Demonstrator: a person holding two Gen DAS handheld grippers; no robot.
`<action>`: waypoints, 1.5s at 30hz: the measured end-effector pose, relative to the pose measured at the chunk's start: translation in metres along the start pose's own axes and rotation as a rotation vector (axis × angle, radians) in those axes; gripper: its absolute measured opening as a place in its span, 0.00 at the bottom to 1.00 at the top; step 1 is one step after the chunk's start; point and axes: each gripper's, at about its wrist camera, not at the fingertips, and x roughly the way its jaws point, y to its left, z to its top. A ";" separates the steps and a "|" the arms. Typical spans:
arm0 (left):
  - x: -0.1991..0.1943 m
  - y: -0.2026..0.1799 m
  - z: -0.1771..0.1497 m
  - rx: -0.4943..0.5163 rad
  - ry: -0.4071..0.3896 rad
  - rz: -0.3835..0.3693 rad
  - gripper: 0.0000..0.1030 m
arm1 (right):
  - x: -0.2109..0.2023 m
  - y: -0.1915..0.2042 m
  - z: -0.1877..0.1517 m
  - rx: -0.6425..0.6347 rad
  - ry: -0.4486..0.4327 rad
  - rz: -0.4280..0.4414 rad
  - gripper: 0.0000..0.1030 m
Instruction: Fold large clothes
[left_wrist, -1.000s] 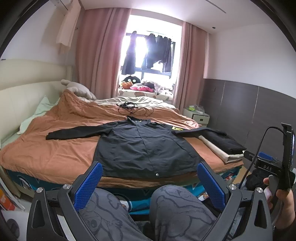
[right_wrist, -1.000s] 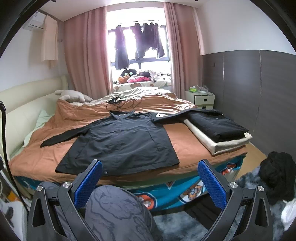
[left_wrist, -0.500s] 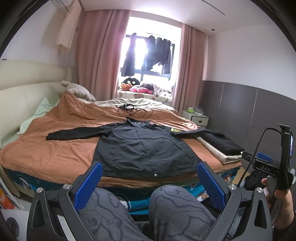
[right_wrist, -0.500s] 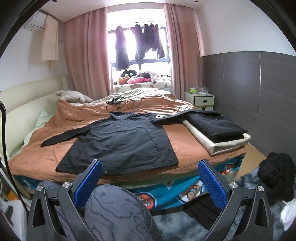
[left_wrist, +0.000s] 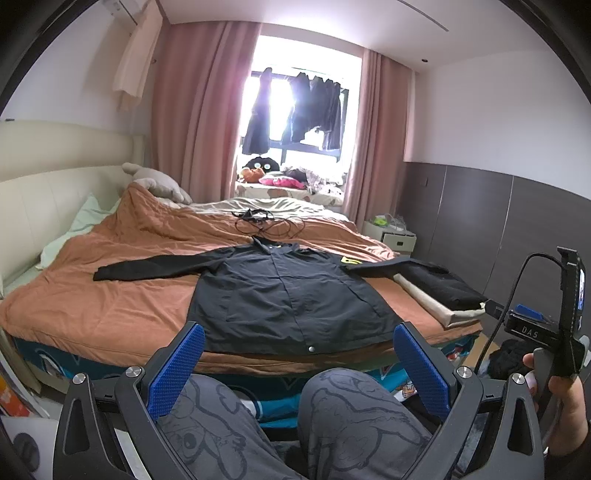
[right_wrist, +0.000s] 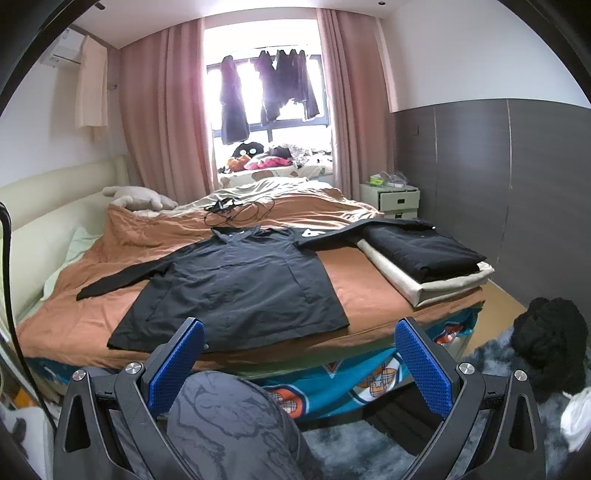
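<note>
A large black jacket (left_wrist: 288, 295) (right_wrist: 236, 288) lies flat and face up on the orange bedspread (left_wrist: 110, 302), sleeves spread to both sides, hem at the near edge of the bed. Its right sleeve runs over a folded black garment (right_wrist: 421, 251). My left gripper (left_wrist: 299, 365) is open, held above the person's knees, short of the bed and touching nothing. My right gripper (right_wrist: 299, 365) is also open and empty, over one knee, in front of the hem. The right gripper's handle and a hand (left_wrist: 565, 391) show at the right edge of the left wrist view.
A folded black garment lies on a cream pad (right_wrist: 436, 284) at the bed's right. Black cables (left_wrist: 266, 225) lie behind the collar. A nightstand (right_wrist: 391, 199), a black heap on the floor (right_wrist: 550, 332), pillows and a headboard (left_wrist: 44, 206) surround the bed. Clothes hang at the window.
Both grippers have drifted slightly, so the bed and jacket sit a little lower in view. Nothing was grasped and the jacket has not moved.
</note>
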 end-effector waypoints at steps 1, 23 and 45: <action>-0.001 -0.001 0.000 0.001 -0.001 0.000 0.99 | 0.000 0.000 0.000 0.003 0.000 0.003 1.00; -0.012 0.009 -0.001 -0.009 0.000 -0.005 0.99 | -0.008 -0.001 -0.002 0.018 -0.002 0.002 1.00; 0.023 0.065 0.014 -0.083 -0.017 0.075 0.99 | 0.059 0.041 0.022 -0.005 0.046 0.094 1.00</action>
